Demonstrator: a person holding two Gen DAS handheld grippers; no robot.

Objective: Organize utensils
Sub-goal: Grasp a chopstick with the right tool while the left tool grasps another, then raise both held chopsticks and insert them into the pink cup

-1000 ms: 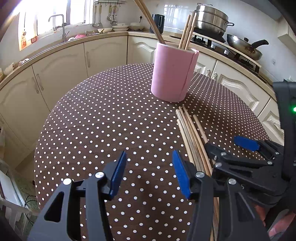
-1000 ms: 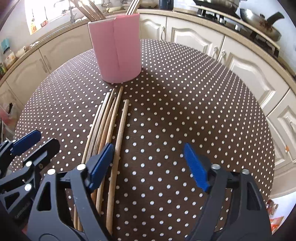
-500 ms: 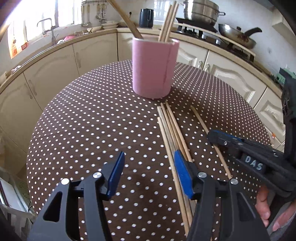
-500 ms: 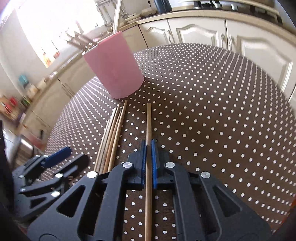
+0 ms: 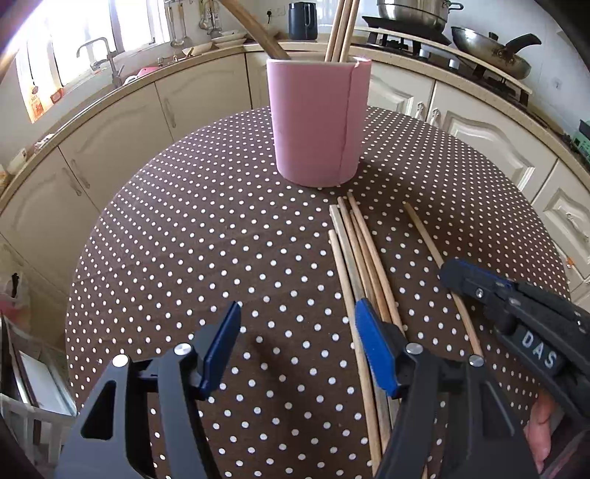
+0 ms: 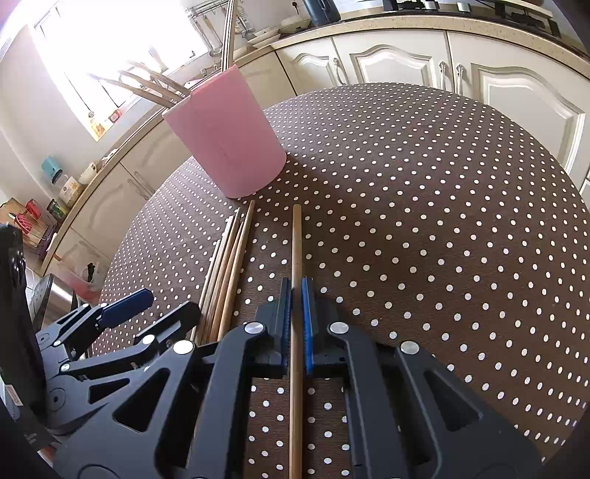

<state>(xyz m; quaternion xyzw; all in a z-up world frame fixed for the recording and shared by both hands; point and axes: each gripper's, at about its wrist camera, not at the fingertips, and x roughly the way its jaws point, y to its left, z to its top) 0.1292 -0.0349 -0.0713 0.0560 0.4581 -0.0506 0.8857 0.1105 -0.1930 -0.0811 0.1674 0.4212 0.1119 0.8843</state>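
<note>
Right gripper (image 6: 296, 294) clamped on 1 wooden chopstick (image 6: 296, 235), blue pads pressed against both sides of the stick, which runs straight forward between the jaws with its far end lying near the base of the pink holder (image 6: 225, 143). Whether the held stick touches the cloth cannot be told. Seen from the left wrist view, same single chopstick (image 5: 424, 235) lying apart from the rest, right gripper (image 5: 457, 272) over its near half.

Left gripper (image 5: 295, 346) spread wide, gripping nothing, poised low over the brown polka-dot tablecloth (image 5: 206, 228). Right-hand blue pad just over the near part of a loose bundle of chopsticks (image 5: 356, 243) lying side by side on the cloth, far ends pointing at the holder and stopping just short of its base.

Pink holder (image 5: 317, 121) upright toward the far side of the round table, several chopsticks (image 5: 341, 29) and a thicker wooden handle (image 5: 254, 29) standing in it, leaning out above the rim.

Behind: cream cabinets (image 5: 191, 99), faucet (image 5: 99, 55) at the window, dark kettle (image 5: 302, 20), steel pot (image 5: 413, 14) and wok (image 5: 490, 48) on the stove.
</note>
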